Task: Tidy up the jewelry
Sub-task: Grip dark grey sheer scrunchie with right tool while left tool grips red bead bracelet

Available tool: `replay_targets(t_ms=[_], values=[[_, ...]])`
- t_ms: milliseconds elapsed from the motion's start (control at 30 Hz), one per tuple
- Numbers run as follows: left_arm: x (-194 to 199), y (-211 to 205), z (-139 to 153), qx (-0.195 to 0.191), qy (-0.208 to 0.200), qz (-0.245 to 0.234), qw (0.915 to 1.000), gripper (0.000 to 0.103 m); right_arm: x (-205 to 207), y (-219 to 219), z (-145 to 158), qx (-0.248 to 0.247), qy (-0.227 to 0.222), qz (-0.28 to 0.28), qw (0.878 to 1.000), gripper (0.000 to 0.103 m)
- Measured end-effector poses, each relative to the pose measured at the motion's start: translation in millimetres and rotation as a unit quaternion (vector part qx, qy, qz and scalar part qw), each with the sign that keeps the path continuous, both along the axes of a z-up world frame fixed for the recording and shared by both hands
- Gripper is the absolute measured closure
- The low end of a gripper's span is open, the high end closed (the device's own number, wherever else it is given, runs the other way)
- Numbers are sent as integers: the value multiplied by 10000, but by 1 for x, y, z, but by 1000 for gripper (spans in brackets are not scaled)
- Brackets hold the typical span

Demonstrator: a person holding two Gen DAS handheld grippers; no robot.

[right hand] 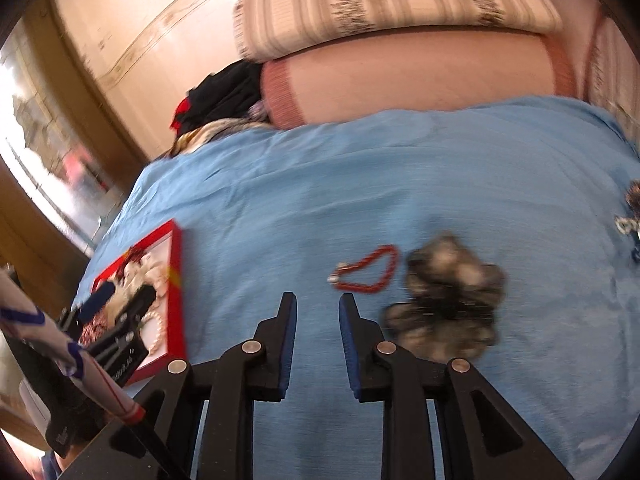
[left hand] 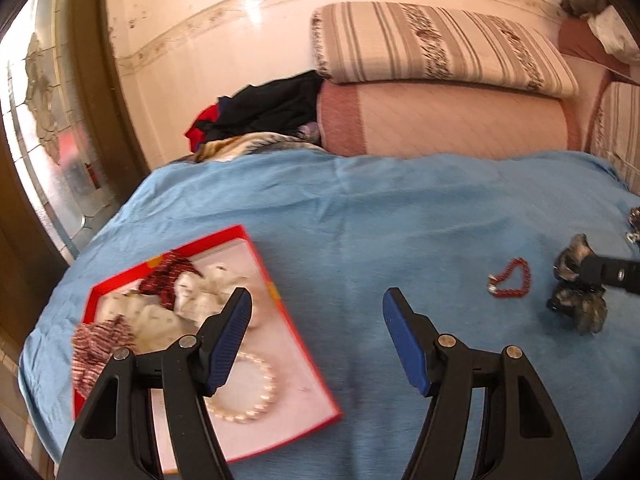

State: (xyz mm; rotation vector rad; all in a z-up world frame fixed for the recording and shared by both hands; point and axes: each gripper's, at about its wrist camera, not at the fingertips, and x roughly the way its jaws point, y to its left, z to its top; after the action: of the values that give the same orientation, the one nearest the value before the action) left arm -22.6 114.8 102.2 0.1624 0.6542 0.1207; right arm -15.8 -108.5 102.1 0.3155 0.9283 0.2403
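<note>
I am working over a bed covered by a blue sheet (left hand: 400, 208), which is filling most of both views. At its far end a pink bolster (left hand: 444, 120) is lying along the wall with a striped pillow (left hand: 436, 46) resting on top, and a heap of dark clothes (left hand: 264, 108) is sitting just left of them.

On the left part of the sheet a red box (left hand: 298, 354) is lying open, its pale inside showing. Inside it, red-and-white and cream scrunchies (left hand: 168, 300) are bunching toward the far end, and a pearl bracelet (left hand: 256, 392) is lying on the near part of the floor.

My left hand-held gripper (left hand: 316, 300) is hovering with its fingers spread wide and nothing between them; the left finger is hanging over the box, the right one over bare sheet. My right hand-held gripper (right hand: 318, 300) is hovering over bare sheet with its jaws parted by a narrow gap, holding nothing.

To the right, a grey furry scrunchie (right hand: 448, 300) is lying on the sheet, blurred in the right wrist view. Just left of it, a red bead bracelet (right hand: 366, 270) is lying in a loose loop, apart from both grippers. At the far right edge some small shiny pieces (right hand: 630, 216) are lying, too blurred to identify.
</note>
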Motion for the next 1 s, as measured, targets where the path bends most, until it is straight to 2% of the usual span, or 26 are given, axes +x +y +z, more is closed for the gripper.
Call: replay_targets(t_ms=[233, 500, 567, 667, 733, 767, 800, 833, 1000], values=[[2, -38, -15, 175, 191, -187, 9995, 36, 4, -63, -4, 489, 62, -648, 9967, 78], [8, -74, -19, 432, 382, -313, 9978, 36, -1, -101, -5, 831, 101, -942, 9920, 78], [11, -78, -18, 362, 453, -370, 9976, 36, -3, -110, -4, 910, 80, -1014, 9906, 78], [24, -81, -16, -112, 812, -588, 9949, 36, -6, -119, -3, 1014, 79, -1116, 9885, 78], [41, -85, -19, -519, 1238, -810, 9876, 36, -6, -123, -2, 1107, 75, -1114, 9876, 78], [51, -87, -23, -713, 1470, -907, 9824, 44, -7, -124, -2, 1129, 64, -1119, 9873, 78], [57, -89, -25, -784, 1587, -925, 9799, 60, -8, -125, -1, 1144, 45, -1123, 9871, 78], [68, -91, -29, -886, 1767, -943, 9757, 64, -9, -126, 0, 1148, 19, -1111, 9871, 78], [109, -118, -54, -1022, 2388, -1432, 9550, 65, -10, -131, 1, 1172, -20, -1137, 9866, 78]])
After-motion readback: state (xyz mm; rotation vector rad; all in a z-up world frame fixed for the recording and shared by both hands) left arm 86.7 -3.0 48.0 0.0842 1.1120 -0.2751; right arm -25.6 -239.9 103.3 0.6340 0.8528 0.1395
